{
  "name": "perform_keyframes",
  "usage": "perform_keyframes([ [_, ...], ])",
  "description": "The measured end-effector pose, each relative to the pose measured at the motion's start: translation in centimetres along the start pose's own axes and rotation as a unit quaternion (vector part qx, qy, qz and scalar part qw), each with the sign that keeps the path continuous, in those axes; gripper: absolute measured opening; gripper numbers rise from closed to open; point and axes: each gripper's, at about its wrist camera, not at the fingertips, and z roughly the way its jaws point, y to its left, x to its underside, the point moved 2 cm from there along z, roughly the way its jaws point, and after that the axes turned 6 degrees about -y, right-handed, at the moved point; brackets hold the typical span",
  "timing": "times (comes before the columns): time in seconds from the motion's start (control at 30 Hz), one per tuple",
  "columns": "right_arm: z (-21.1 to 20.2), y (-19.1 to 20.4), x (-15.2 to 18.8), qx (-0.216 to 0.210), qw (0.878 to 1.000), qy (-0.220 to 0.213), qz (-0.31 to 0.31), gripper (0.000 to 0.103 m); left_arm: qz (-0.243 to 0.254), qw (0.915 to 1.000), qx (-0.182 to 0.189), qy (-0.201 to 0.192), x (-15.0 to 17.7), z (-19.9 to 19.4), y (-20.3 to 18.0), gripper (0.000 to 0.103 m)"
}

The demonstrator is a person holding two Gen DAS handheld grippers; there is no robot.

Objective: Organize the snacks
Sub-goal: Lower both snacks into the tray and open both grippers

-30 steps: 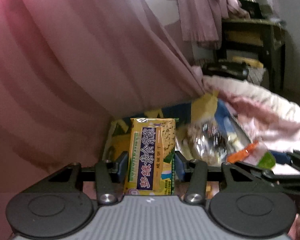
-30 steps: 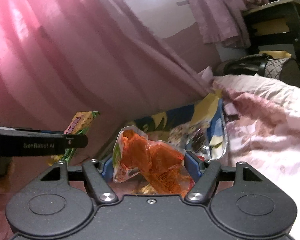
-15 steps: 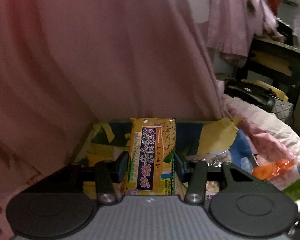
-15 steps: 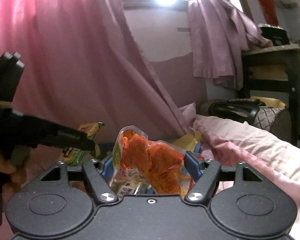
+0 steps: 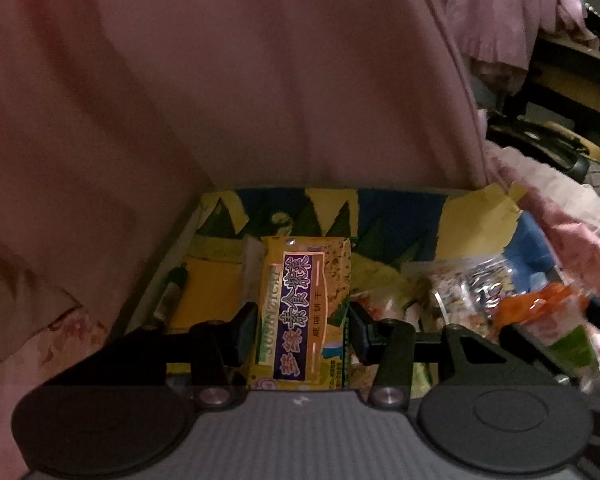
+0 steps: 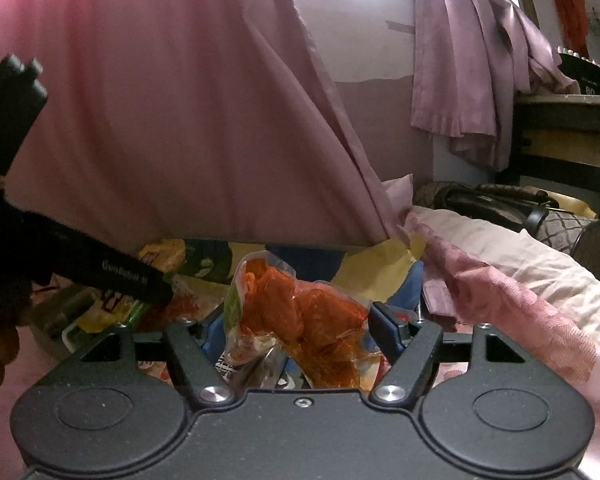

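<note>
My left gripper (image 5: 303,330) is shut on a yellow cracker packet (image 5: 305,308) with a purple label, held upright over a box (image 5: 400,210) with blue and yellow printed walls. My right gripper (image 6: 298,330) is shut on a clear bag of orange snacks (image 6: 312,320), held over the same box (image 6: 376,268). The orange bag also shows at the right of the left wrist view (image 5: 540,312). The left gripper's body shows at the left of the right wrist view (image 6: 112,276).
Several snack bags (image 5: 460,284) lie in the box's right part, a yellow packet (image 5: 208,292) in its left. A pink curtain (image 5: 220,80) hangs behind the box. Pink floral bedding (image 6: 520,292) lies on the right. A dark shelf (image 6: 568,140) stands at the far right.
Both grippers have moved forward and down toward the box with their packets still held. The box interior now fills more of the left wrist view.
</note>
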Motion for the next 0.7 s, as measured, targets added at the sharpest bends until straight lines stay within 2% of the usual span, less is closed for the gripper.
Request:
perform_keyframes([
  [0.33,0.5,-0.3,0.2,0.001,1.000,0.018,0.014,0.080,-0.016,0.9997,-0.001,0.021,0.9,0.2,0.3,0.055],
  [0.53,0.4,-0.4,0.1,-0.002,0.999,0.018,0.027,0.089,-0.050,0.9984,0.005,0.027,1.1,-0.4,1.3,0.061],
  [0.7,0.1,-0.1,0.1,-0.010,0.999,0.023,0.040,0.094,-0.053,0.9983,0.004,0.026,1.4,-1.2,1.8,0.066],
])
